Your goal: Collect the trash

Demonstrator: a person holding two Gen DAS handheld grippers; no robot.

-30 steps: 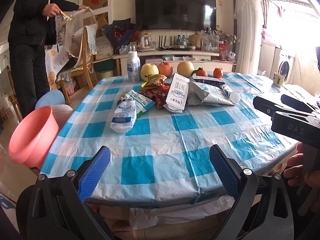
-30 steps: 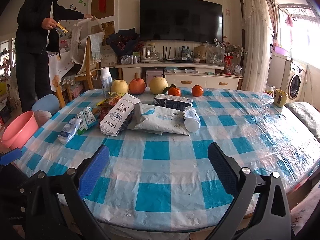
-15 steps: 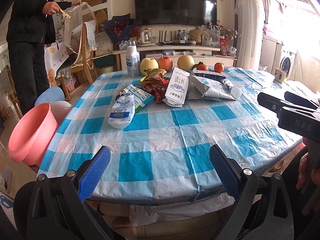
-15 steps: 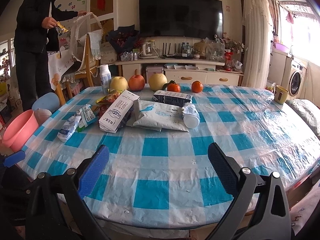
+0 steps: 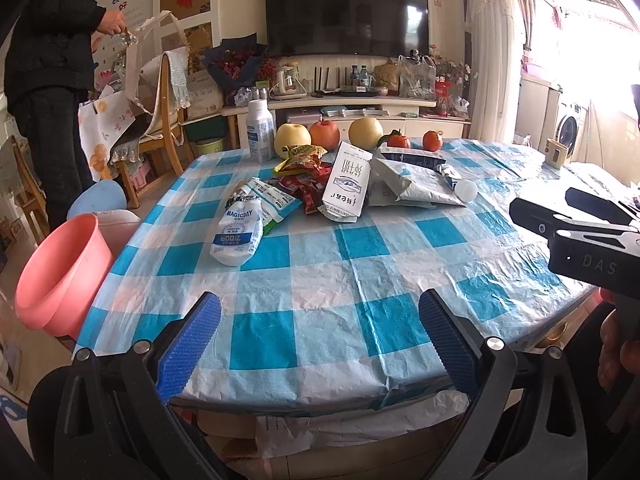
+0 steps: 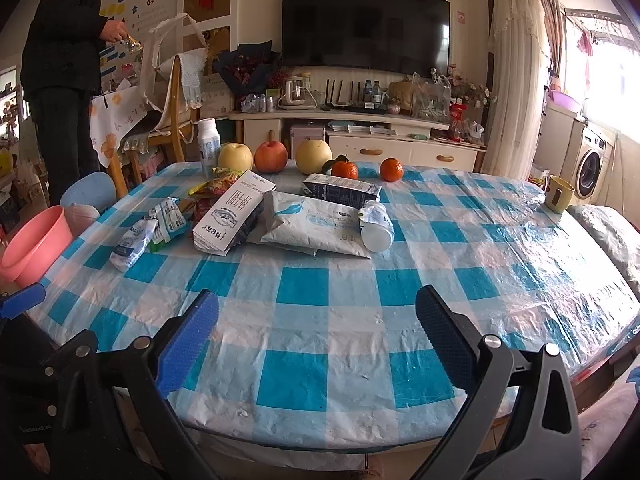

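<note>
Left wrist view: the left gripper [image 5: 320,340] is seen with its blue-padded jaws spread wide and nothing between them, held over the near edge of the table covered in a blue-and-white checked plastic cloth [image 5: 320,280]. The trash is clustered on the far half of the table. A white soft plastic milk pouch with blue print [image 5: 237,232] lies nearest, touching a crumpled green-and-white wrapper [image 5: 272,200]. Beyond these, red and yellow snack wrappers [image 5: 300,172] are partly covered by a white rectangular milk carton with black lettering [image 5: 347,180] lying flat. A large crumpled white bag with blue print [image 5: 408,186] lies just beside the carton, with a small overturned white plastic bottle [image 5: 464,188] at its right end. A round pink plastic bin [image 5: 60,272] is seen off the table's left edge. The right gripper [image 5: 560,212] is visible at the right border, well apart from the trash.

Right wrist view: the right gripper [image 6: 316,340] is likewise wide apart and empty, above the near table edge. A flat dark carton [image 6: 340,190] lies behind the white bag [image 6: 316,224]. A row of apples, pears and oranges [image 6: 272,156] is noted along the far edge, beside an upright white bottle [image 6: 209,146]. A yellow mug [image 6: 560,194] stands at the far right.
</note>
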